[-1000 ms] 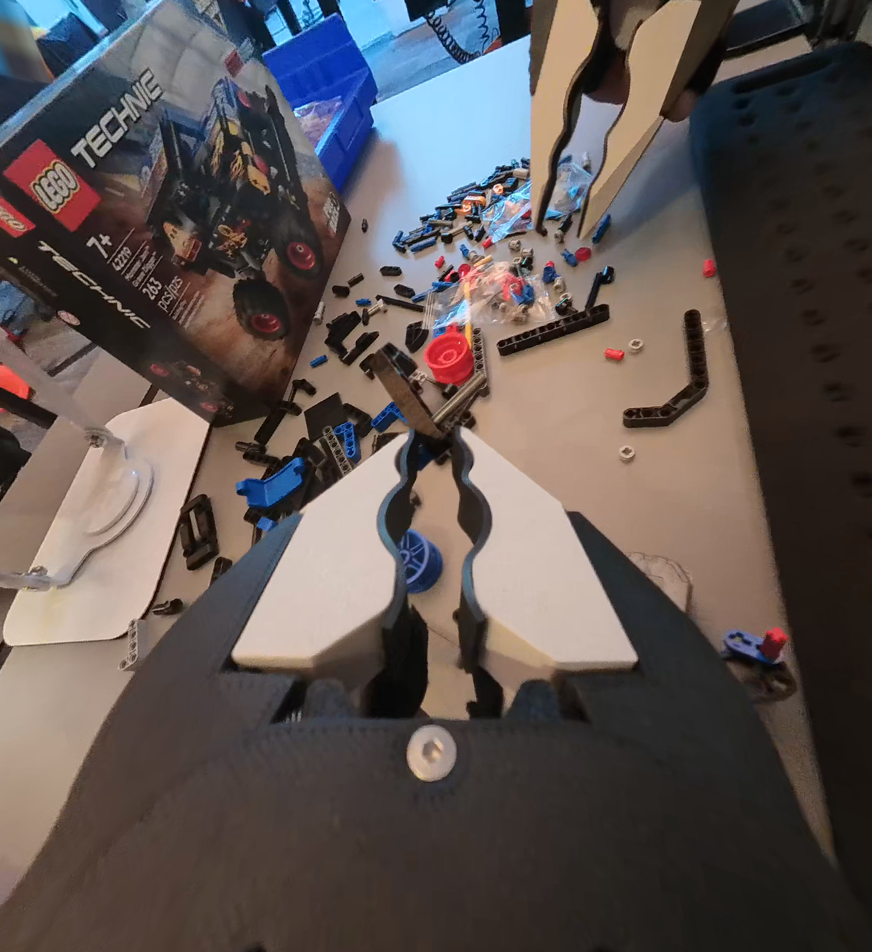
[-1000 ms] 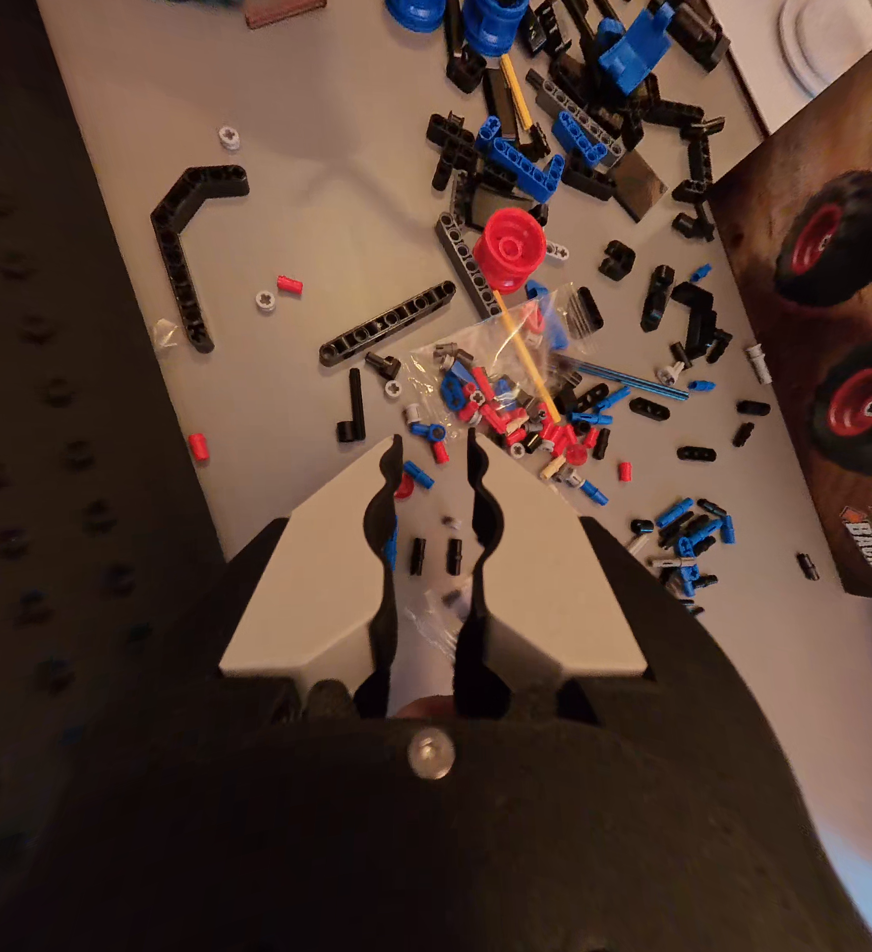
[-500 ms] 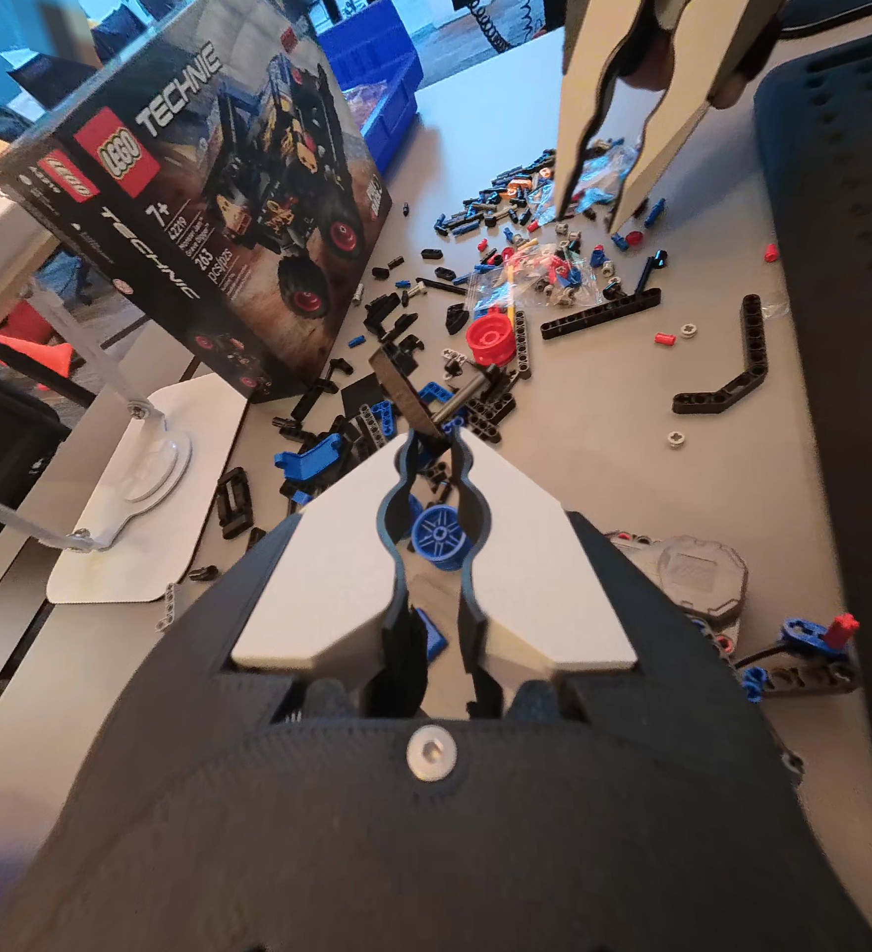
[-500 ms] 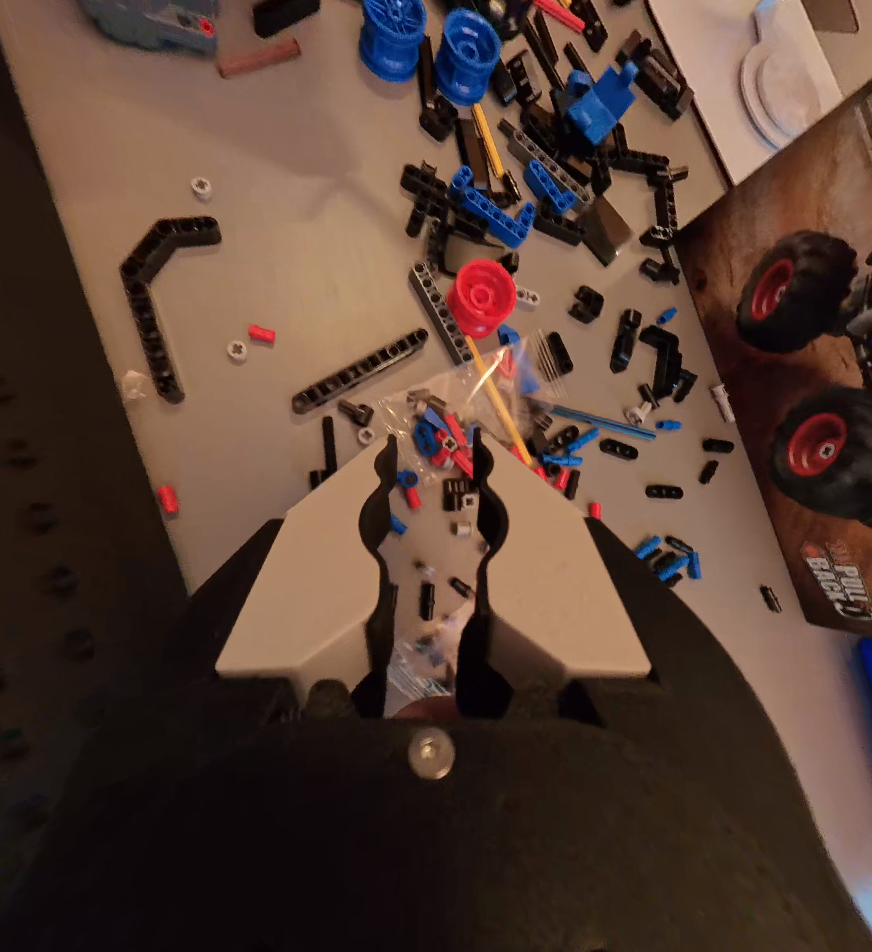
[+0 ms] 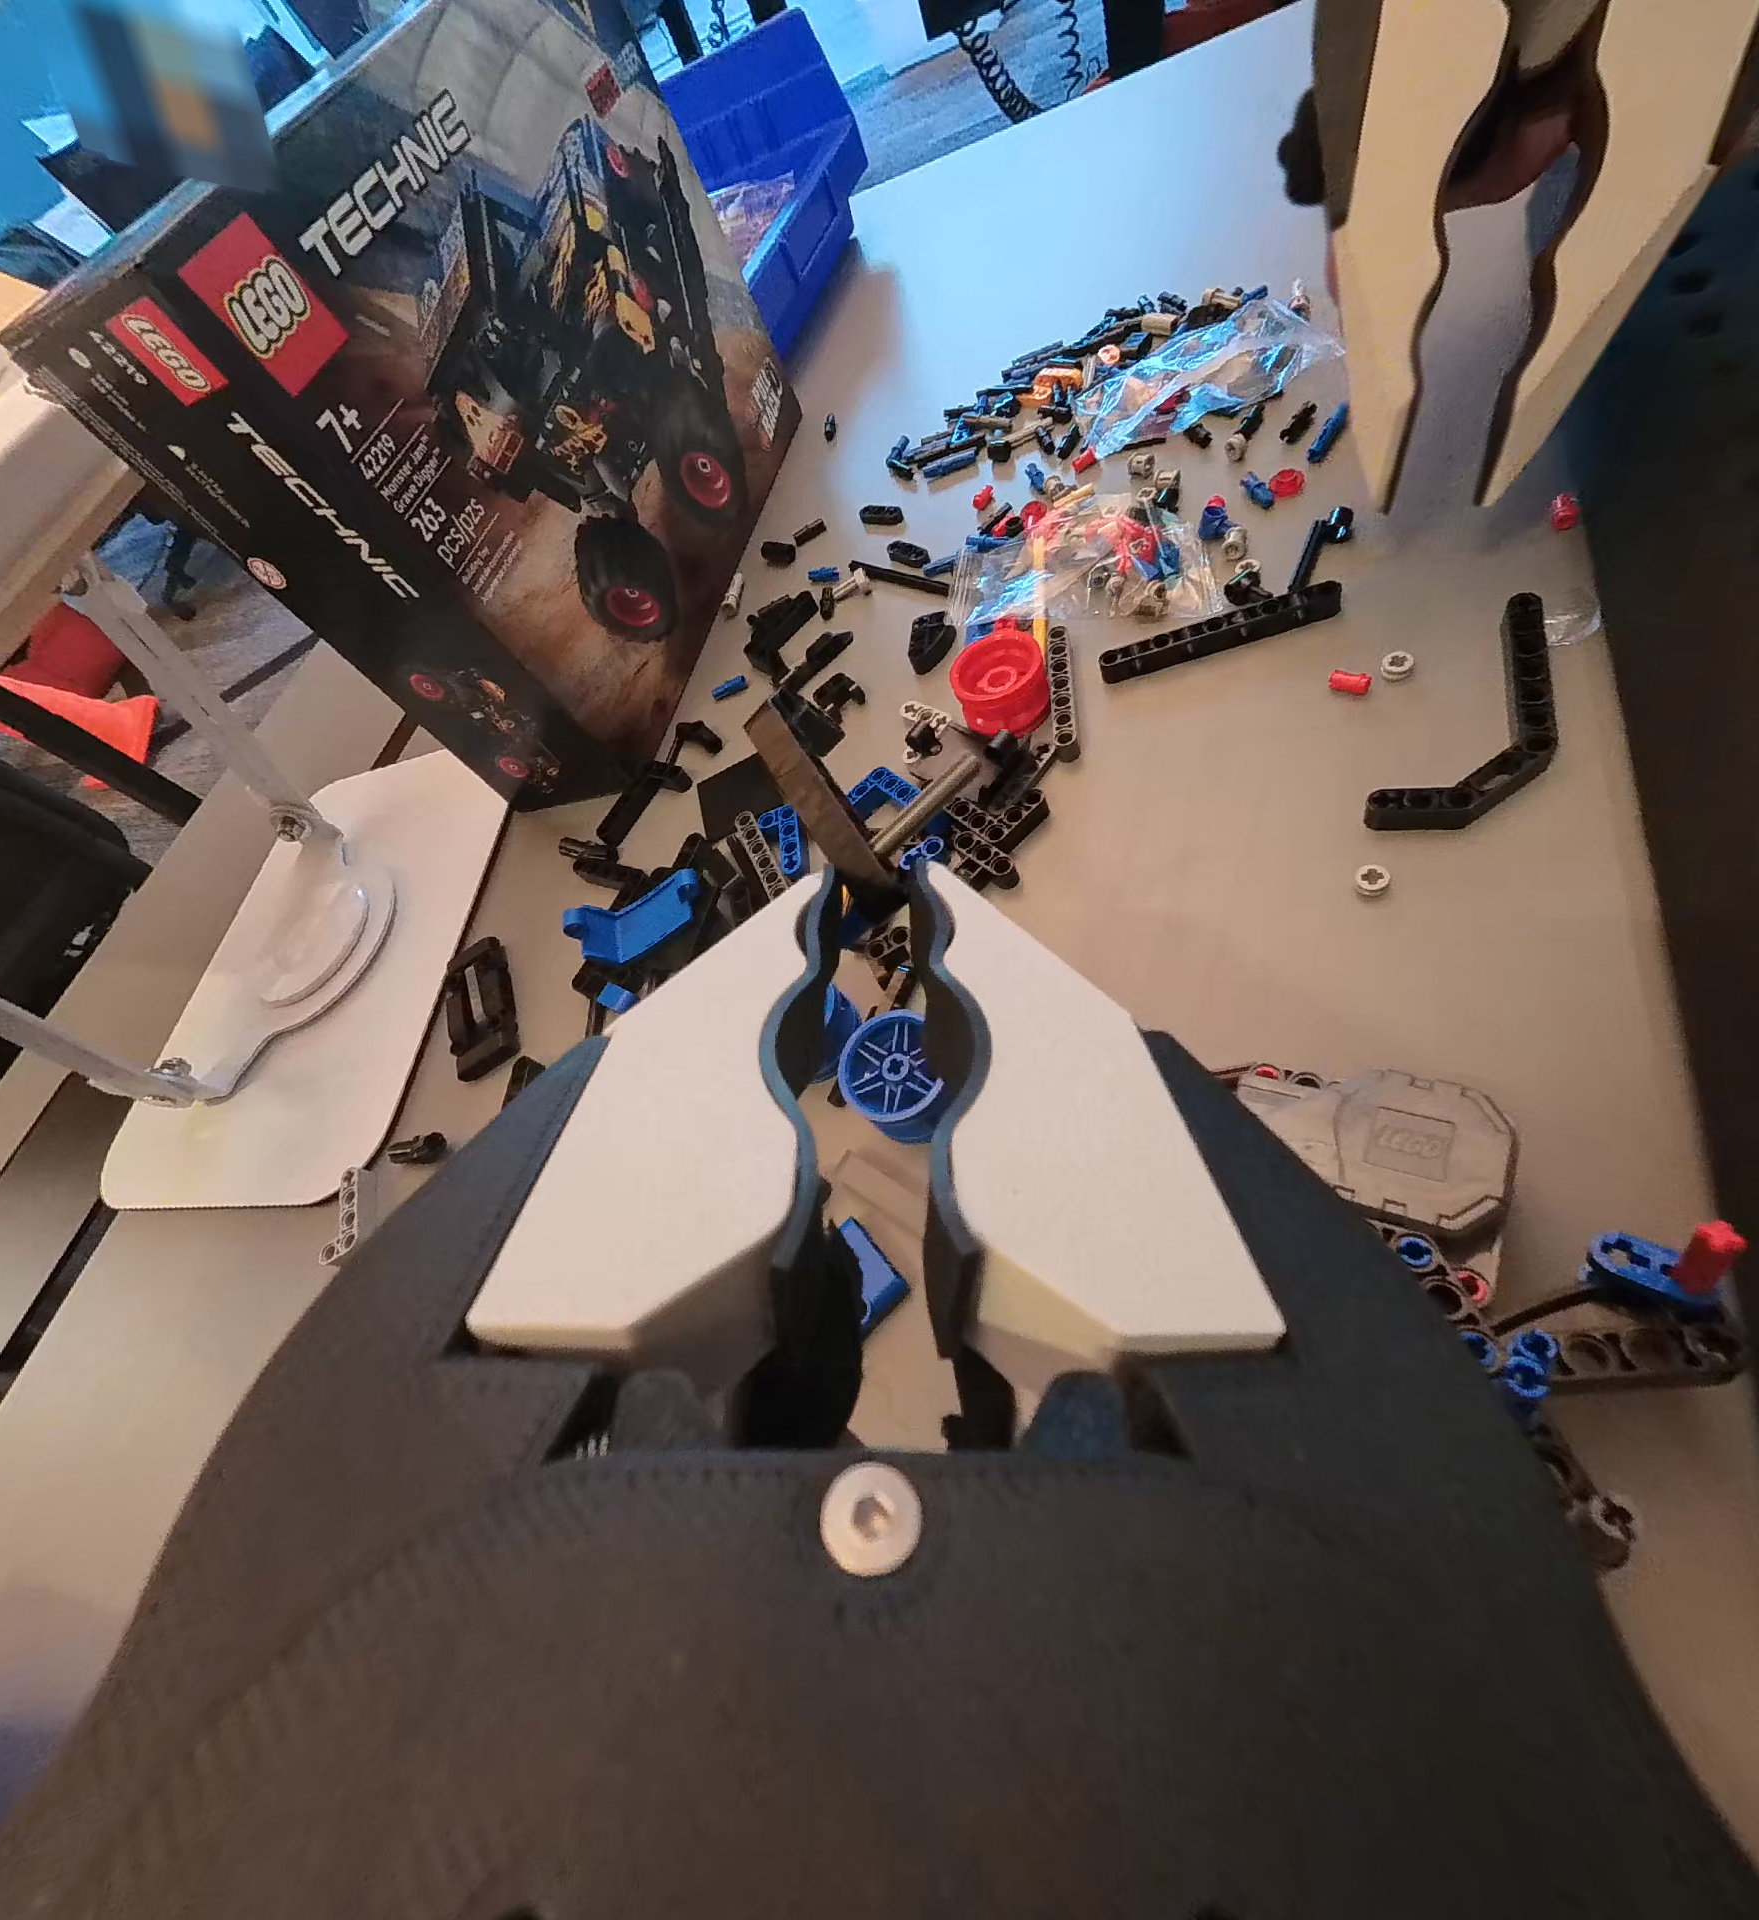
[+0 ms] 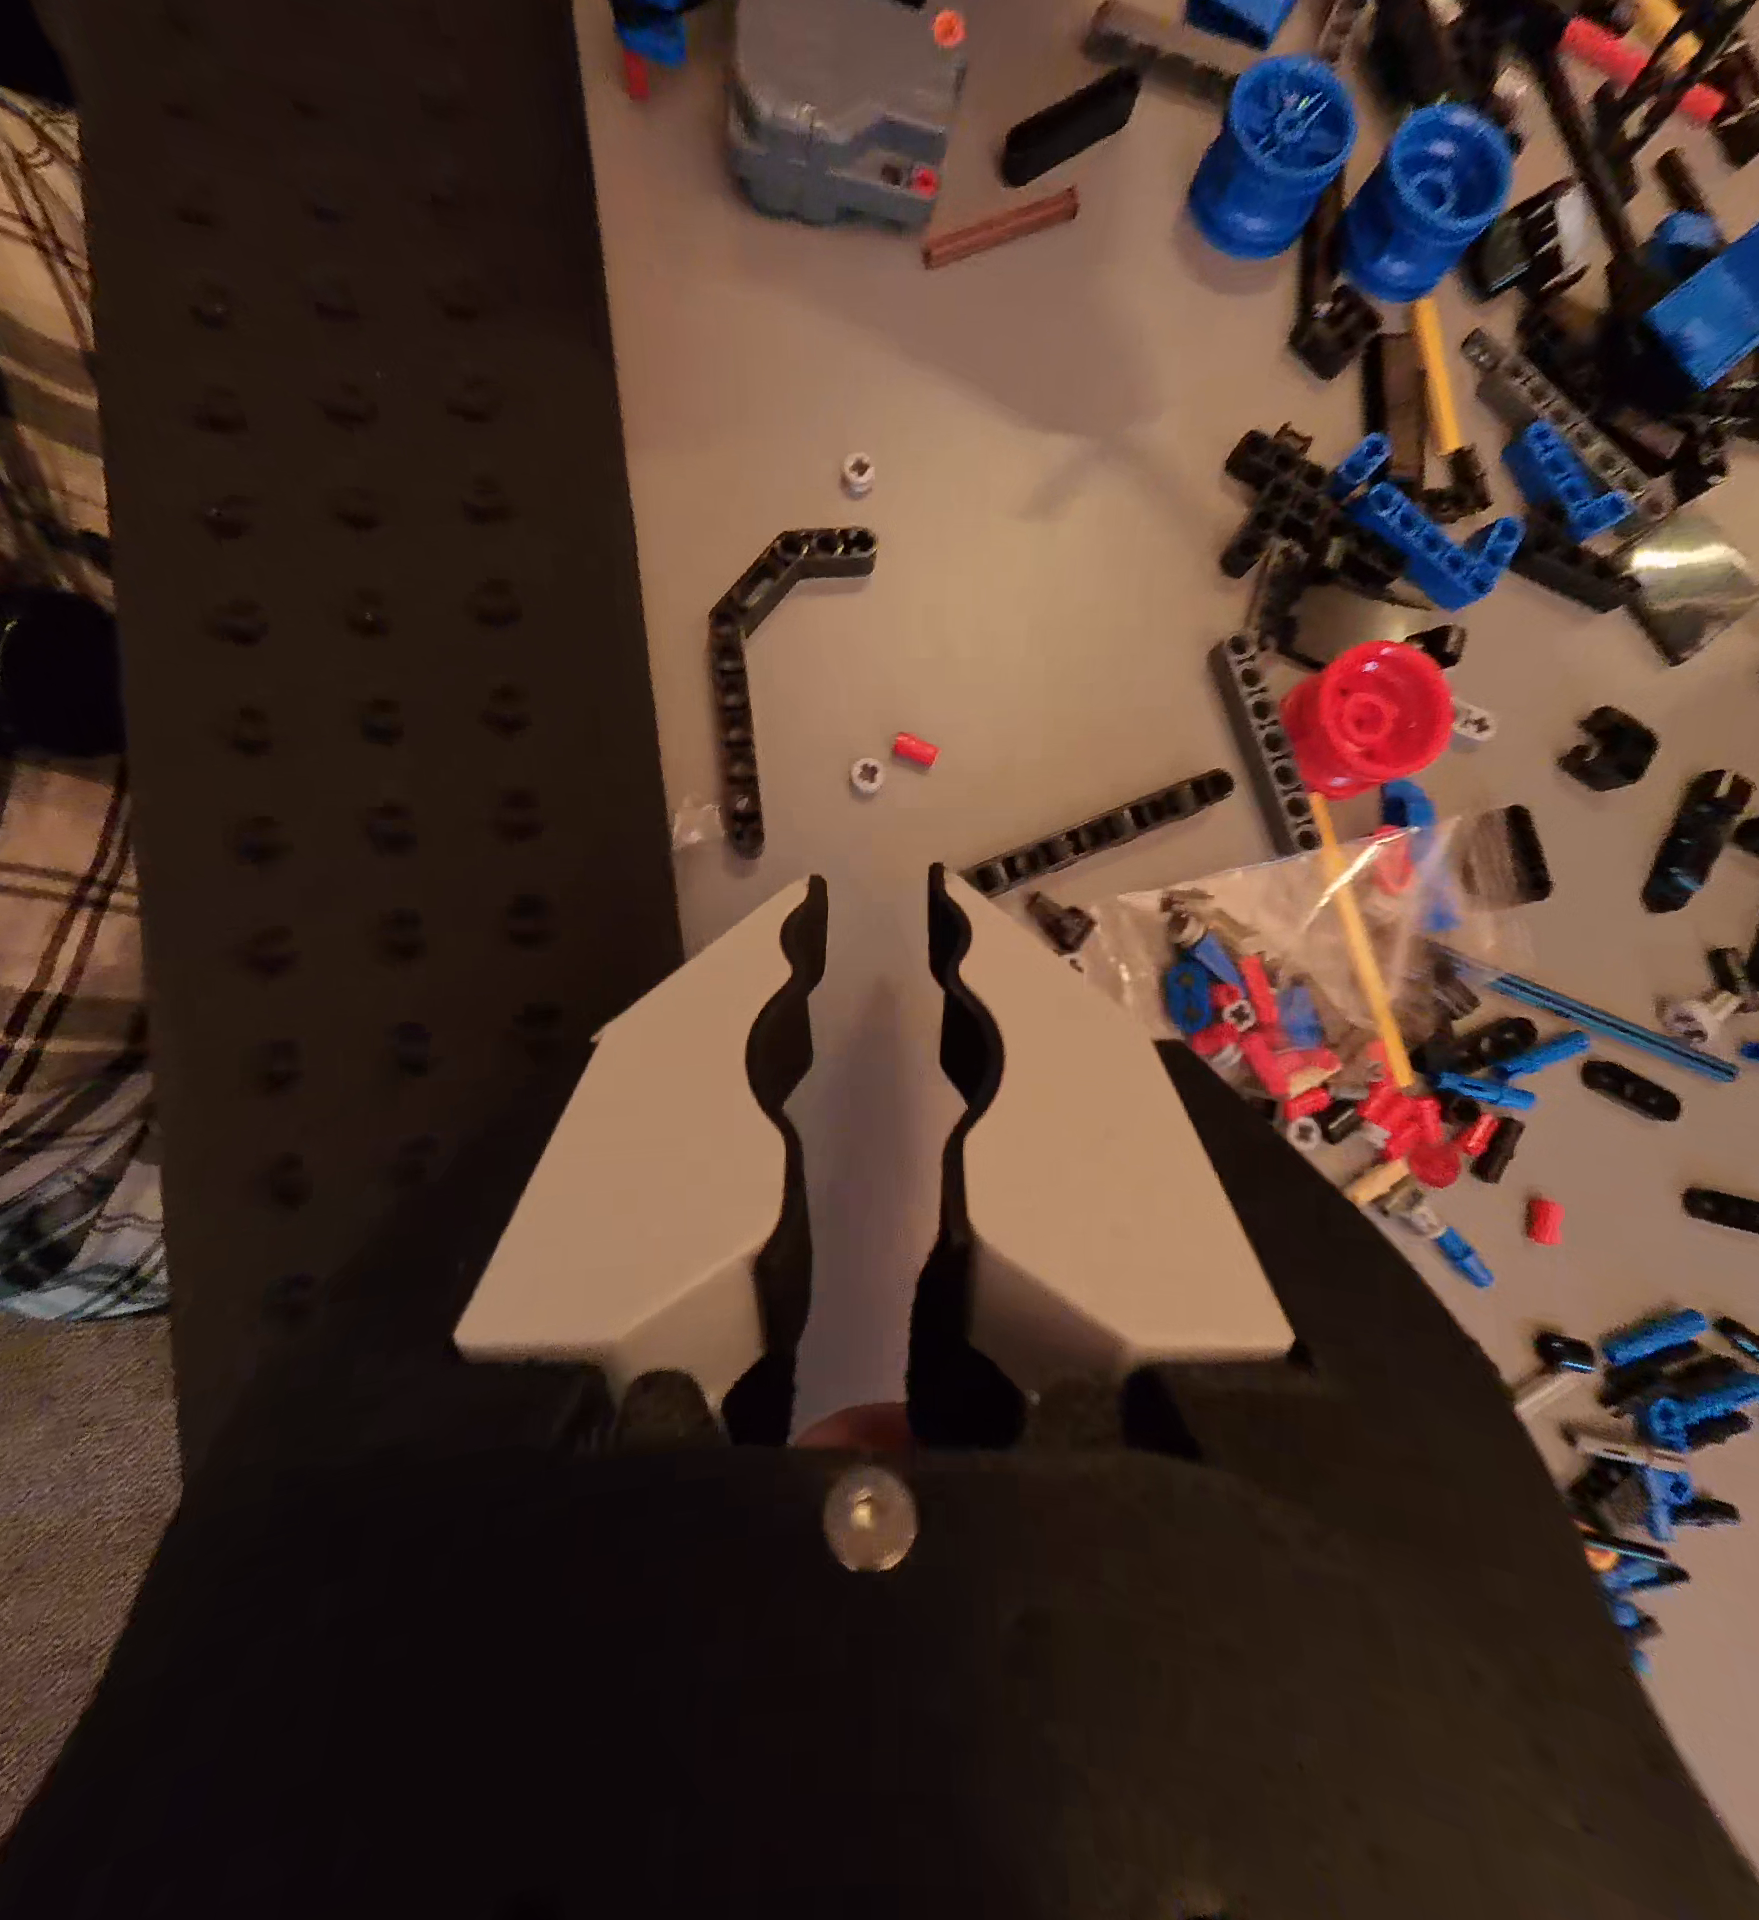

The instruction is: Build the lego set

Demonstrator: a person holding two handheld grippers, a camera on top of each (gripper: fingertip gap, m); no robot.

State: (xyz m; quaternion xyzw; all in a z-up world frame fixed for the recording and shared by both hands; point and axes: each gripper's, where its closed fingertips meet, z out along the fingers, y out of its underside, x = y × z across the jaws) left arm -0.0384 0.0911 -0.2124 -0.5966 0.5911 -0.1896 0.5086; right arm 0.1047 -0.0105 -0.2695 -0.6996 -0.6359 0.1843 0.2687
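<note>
My left gripper [image 5: 870,885] is shut on a flat black panel piece [image 5: 813,795] that sticks up and to the left from its tips, above the pile of loose black and blue parts [image 5: 750,852]. A blue wheel hub [image 5: 890,1070] lies on the table under its fingers. My right gripper [image 6: 875,883] is open and empty, over bare table near the left edge, left of the clear bag of small pins [image 6: 1301,987]. It also shows in the left wrist view [image 5: 1436,488] at the top right. A red wheel hub [image 6: 1368,717] lies beyond the bag.
The set's box [image 5: 439,468] stands at the left, with a blue bin [image 5: 761,187] behind it. A grey motor block [image 5: 1394,1143] and a small blue-red assembly [image 5: 1654,1268] lie at the right. A black angled beam [image 6: 740,665] and a dark perforated chair back [image 6: 366,623] border the table's edge. Left tips to right tips: about 20 centimeters. About 7 centimeters separates my left fingertips from the blue wheel hub [image 5: 890,1070]. The right camera catches it too, in the right wrist view [image 6: 1297,117].
My left gripper has drawn back and up with the black panel held. My right gripper has moved away from the bag of pins toward the table's edge, still open.
</note>
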